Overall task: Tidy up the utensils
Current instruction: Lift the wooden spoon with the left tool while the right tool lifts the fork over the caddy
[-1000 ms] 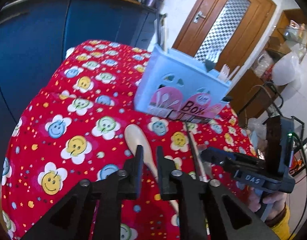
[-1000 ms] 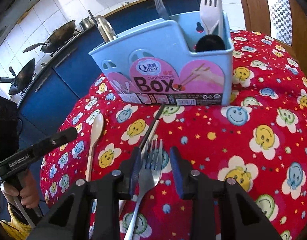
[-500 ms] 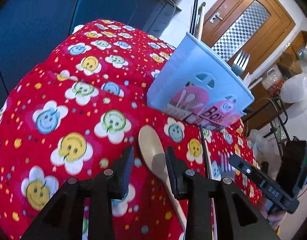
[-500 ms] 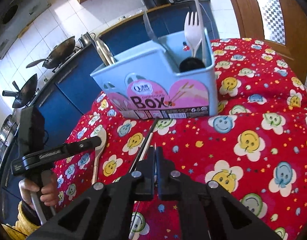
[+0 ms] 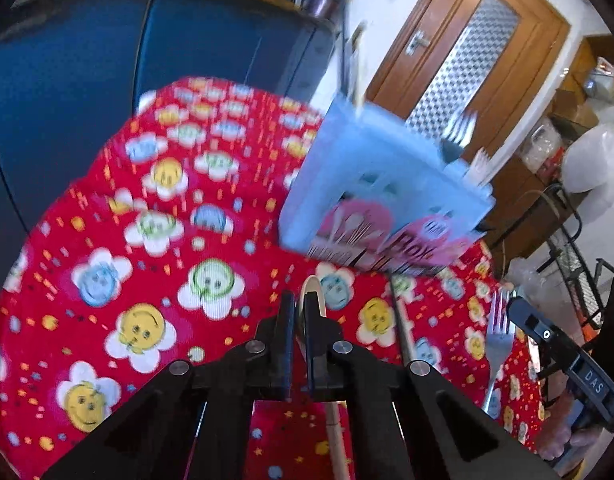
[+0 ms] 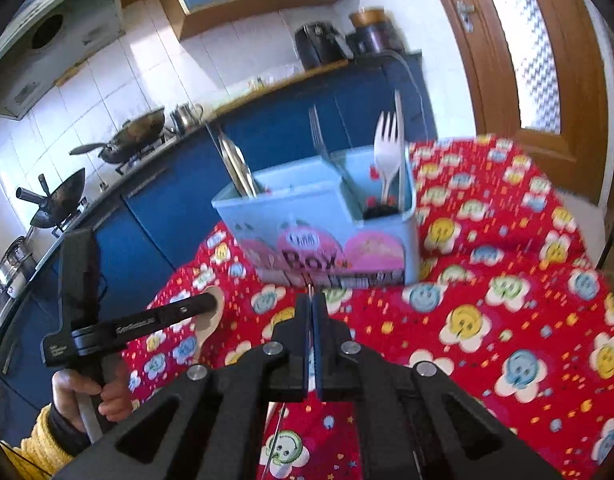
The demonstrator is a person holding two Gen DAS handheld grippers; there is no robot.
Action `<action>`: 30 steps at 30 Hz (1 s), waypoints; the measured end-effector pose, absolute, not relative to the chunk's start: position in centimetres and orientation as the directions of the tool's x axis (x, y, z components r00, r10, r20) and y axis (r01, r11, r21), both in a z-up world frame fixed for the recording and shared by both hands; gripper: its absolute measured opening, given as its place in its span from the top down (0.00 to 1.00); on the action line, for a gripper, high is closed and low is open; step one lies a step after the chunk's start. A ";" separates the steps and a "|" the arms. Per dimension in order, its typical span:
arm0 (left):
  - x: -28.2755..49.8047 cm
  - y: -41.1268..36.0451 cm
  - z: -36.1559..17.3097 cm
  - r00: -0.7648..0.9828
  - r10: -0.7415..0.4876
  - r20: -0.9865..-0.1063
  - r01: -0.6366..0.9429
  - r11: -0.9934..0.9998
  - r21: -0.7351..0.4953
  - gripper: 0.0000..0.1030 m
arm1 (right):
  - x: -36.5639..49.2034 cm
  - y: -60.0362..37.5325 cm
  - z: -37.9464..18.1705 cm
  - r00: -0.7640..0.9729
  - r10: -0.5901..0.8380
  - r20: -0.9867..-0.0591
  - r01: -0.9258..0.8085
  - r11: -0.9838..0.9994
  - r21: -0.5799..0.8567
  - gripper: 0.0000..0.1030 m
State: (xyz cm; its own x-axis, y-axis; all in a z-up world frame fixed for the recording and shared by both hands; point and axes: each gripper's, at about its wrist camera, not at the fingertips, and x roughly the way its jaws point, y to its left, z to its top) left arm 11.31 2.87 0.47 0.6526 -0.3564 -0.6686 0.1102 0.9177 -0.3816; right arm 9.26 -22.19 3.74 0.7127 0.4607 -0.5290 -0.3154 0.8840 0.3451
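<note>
A light blue utensil box (image 5: 383,196) (image 6: 327,232) stands on the red smiley tablecloth (image 5: 155,240), holding forks and other utensils. My left gripper (image 5: 301,312) is shut on a wooden spoon (image 5: 313,292), seen edge-on between its fingers; the same spoon (image 6: 209,314) shows in the right wrist view. My right gripper (image 6: 311,304) is shut on a metal fork, whose thin edge shows between the fingers. That fork (image 5: 497,336) shows in the left wrist view, lifted above the cloth. A dark chopstick (image 5: 399,316) lies on the cloth in front of the box.
Blue kitchen cabinets (image 5: 107,80) stand behind the table. Woks (image 6: 135,132) sit on the stove at far left. A wooden door (image 5: 467,48) is at the right. The table edge falls off to the left.
My left gripper has closed on the wooden spoon and lifted it. My right gripper, shut on the fork, has risen and pulled back from the box.
</note>
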 end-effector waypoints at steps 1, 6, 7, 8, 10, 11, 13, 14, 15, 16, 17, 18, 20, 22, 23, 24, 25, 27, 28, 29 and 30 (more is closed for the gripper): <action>10.8 2.9 1.2 0.678 -0.348 -0.648 0.118 0.921 -0.371 0.96 | 9.0 -22.2 4.2 0.731 0.448 -0.515 -0.311 0.890 0.332 0.98; 9.0 2.7 5.2 0.794 -0.308 -0.524 0.151 0.935 -0.321 0.96 | 7.8 -22.3 6.8 0.823 0.363 -0.437 -0.266 0.926 0.268 0.98; 8.8 2.7 6.0 0.811 -0.306 -0.498 0.159 0.935 -0.316 0.96 | 7.7 -22.3 7.3 0.841 0.344 -0.417 -0.257 0.933 0.252 0.98; 8.6 2.6 6.9 0.828 -0.302 -0.472 0.166 0.937 -0.309 0.96 | 7.6 -22.3 7.8 0.854 0.331 -0.402 -0.250 0.938 0.240 0.98; 8.7 2.3 8.3 0.857 -0.289 -0.426 0.173 0.941 -0.290 0.96 | 7.7 -22.4 8.8 0.876 0.310 -0.370 -0.240 0.945 0.223 0.98; 8.9 2.3 8.8 0.868 -0.281 -0.409 0.173 0.944 -0.281 0.96 | 7.8 -22.5 9.2 0.881 0.307 -0.361 -0.238 0.945 0.222 0.98; 9.5 2.0 9.9 0.885 -0.269 -0.379 0.175 0.948 -0.265 0.96 | 8.4 -22.7 10.1 0.888 0.300 -0.347 -0.234 0.947 0.220 0.98; 10.0 1.9 10.5 0.893 -0.265 -0.364 0.175 0.949 -0.261 0.96 | 8.6 -22.9 10.4 0.892 0.296 -0.342 -0.231 0.948 0.218 0.98; 10.3 1.8 10.9 0.899 -0.260 -0.353 0.174 0.950 -0.259 0.96 | 9.0 -23.0 10.8 0.897 0.289 -0.336 -0.226 0.951 0.212 0.98; 10.7 1.7 11.5 0.907 -0.256 -0.336 0.173 0.951 -0.256 0.96 | 9.1 -23.1 11.2 0.900 0.284 -0.332 -0.223 0.952 0.210 0.98; 10.9 1.5 12.0 0.913 -0.252 -0.322 0.173 0.952 -0.254 0.96 | 9.4 -23.2 11.7 0.904 0.279 -0.325 -0.219 0.953 0.208 0.98; 11.5 1.4 12.5 0.921 -0.243 -0.305 0.170 0.954 -0.248 0.96 | 9.7 -23.4 12.2 0.908 0.273 -0.317 -0.215 0.955 0.205 0.98; 12.3 1.1 13.2 0.934 -0.228 -0.275 0.164 0.957 -0.238 0.96 | 10.2 -23.7 13.1 0.917 0.261 -0.301 -0.206 0.958 0.201 0.98; 13.2 0.8 14.2 0.952 -0.195 -0.238 0.142 0.965 -0.220 0.96 | 10.8 -24.0 14.0 0.926 0.249 -0.283 -0.199 0.960 0.196 0.98; 13.6 0.7 14.6 0.958 -0.181 -0.221 0.132 0.967 -0.217 0.96 | 11.2 -24.1 14.4 0.932 0.241 -0.272 -0.192 0.962 0.193 0.98; 14.1 0.6 15.1 0.964 -0.172 -0.202 0.127 0.968 -0.216 0.96 | 11.5 -24.2 14.8 0.936 0.234 -0.263 -0.187 0.964 0.190 0.98; 14.5 0.5 15.5 0.969 -0.162 -0.186 0.121 0.969 -0.215 0.96 | 12.0 -24.4 15.2 0.941 0.225 -0.252 -0.181 0.965 0.188 0.98; 15.4 0.2 16.2 0.979 -0.136 -0.150 0.103 0.973 -0.206 0.96 | 12.8 -24.4 15.8 0.947 0.215 -0.238 -0.173 0.968 0.184 0.98; 15.9 0.2 16.5 0.983 -0.127 -0.135 0.097 0.974 -0.205 0.96 | 13.2 -24.4 16.2 0.951 0.207 -0.229 -0.167 0.969 0.179 0.98; 16.3 0.2 16.6 0.985 -0.118 -0.123 0.092 0.975 -0.202 0.96 | 13.5 -24.4 16.4 0.955 0.198 -0.221 -0.161 0.972 0.172 0.98; 16.7 0.1 16.7 0.988 -0.109 -0.114 0.085 0.977 -0.197 0.96 | 13.8 -24.3 16.6 0.960 0.185 -0.211 -0.153 0.975 0.161 0.98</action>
State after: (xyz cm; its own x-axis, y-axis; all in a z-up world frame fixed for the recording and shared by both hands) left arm 16.74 0.08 16.69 0.9875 -0.1086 -0.1140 0.0847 0.9768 -0.1968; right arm 13.78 -24.30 16.59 0.9597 0.1851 -0.2113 -0.1526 0.9750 0.1613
